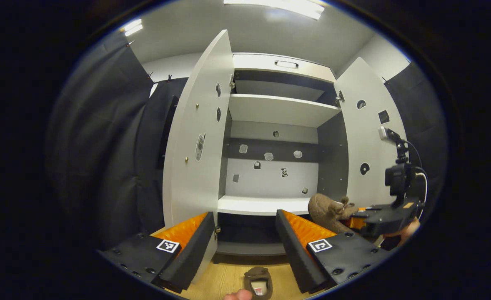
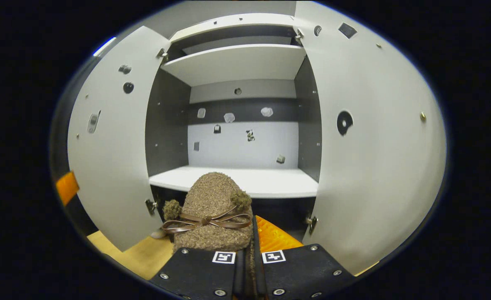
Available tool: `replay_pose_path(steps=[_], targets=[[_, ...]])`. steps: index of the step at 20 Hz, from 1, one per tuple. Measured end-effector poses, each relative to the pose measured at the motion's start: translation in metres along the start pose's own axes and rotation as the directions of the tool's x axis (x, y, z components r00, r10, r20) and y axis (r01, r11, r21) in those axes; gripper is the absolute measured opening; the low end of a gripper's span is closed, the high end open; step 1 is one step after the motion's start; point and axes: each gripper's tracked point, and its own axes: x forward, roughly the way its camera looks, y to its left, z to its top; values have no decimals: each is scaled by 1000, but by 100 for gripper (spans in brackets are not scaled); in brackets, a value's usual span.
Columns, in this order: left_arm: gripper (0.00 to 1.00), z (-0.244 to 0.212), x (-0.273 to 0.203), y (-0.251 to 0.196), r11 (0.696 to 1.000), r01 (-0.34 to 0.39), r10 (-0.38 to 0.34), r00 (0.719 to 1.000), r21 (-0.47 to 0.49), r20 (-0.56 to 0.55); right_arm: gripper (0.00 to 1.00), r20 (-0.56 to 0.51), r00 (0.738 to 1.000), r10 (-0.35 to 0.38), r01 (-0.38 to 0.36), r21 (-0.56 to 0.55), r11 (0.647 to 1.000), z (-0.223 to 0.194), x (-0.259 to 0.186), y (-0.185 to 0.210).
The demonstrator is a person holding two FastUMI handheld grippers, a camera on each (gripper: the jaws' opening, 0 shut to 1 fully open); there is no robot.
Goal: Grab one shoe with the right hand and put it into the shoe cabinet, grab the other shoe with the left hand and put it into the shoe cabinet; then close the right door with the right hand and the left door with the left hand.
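The white shoe cabinet (image 1: pixel 270 112) (image 2: pixel 237 62) stands with both doors swung wide. In the right gripper view my right gripper (image 2: pixel 249 246) is shut on a brown fuzzy slipper (image 2: pixel 212 208) with a bow and pompoms, held in front of the middle shelf (image 2: pixel 270 183). That same slipper (image 1: pixel 329 210) hangs from the right gripper (image 1: pixel 385 216) at the right of the left gripper view. My left gripper (image 1: pixel 245 233) is open and holds nothing. Below it the second brown slipper (image 1: pixel 259 282) lies on the wooden floor (image 1: pixel 220 279).
The left door (image 1: pixel 197 133) (image 2: pixel 112 137) and right door (image 1: pixel 366 137) (image 2: pixel 374 137) flank the opening and narrow the way in. Small stickers dot the cabinet's back wall. A lower dark compartment (image 1: pixel 245 233) sits under the middle shelf. Black cloth walls close both sides.
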Motion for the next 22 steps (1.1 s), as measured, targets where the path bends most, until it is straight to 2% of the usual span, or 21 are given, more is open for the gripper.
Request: replay_pose_path(steps=[1, 2, 6, 11, 14, 17, 18, 19, 20, 21, 22], targets=[[99, -1, -2, -2, 1000, 4, -4, 1000, 4, 0, 9, 6, 1000, -12, 12, -13, 1000, 16, 15, -2], [96, -1, -4, -3, 1000, 8, -8, 1000, 4, 1, 9, -2, 1000, -23, 23, -24, 999, 31, 31, -4], [96, -5, -11, -5, 1000, 17, -17, 1000, -14, -10, 9, -53, 996, -67, 64, -52, 997, 64, 108, -17], [96, -20, -17, 4, 996, -2, -2, 999, -87, -54, 9, -215, 970, -111, 106, -36, 994, 41, 202, -31], [96, -26, -17, 17, 994, -29, 22, 998, -110, -63, 10, -321, 940, -116, 137, 45, 990, 14, 231, -39], [96, -29, -16, 31, 995, -53, 48, 997, -80, -64, 24, -365, 923, -125, 162, 74, 984, 0, 237, -44], [100, -30, -15, 35, 995, -61, 56, 996, -73, -67, 25, -361, 924, -122, 158, 72, 985, 1, 236, -44], [96, -31, -14, 37, 995, -67, 62, 996, -71, -70, 29, -355, 927, -119, 153, 68, 986, 3, 234, -45], [97, -33, -14, 39, 995, -71, 66, 995, -71, -74, 33, -350, 931, -108, 139, 66, 988, 7, 229, -45], [96, -35, -13, 40, 995, -72, 66, 995, -73, -77, 46, -345, 933, -100, 129, 62, 990, 11, 225, -46], [96, -38, -13, 40, 995, -71, 65, 995, -74, -82, 52, -340, 936, -93, 120, 58, 991, 14, 220, -47]])
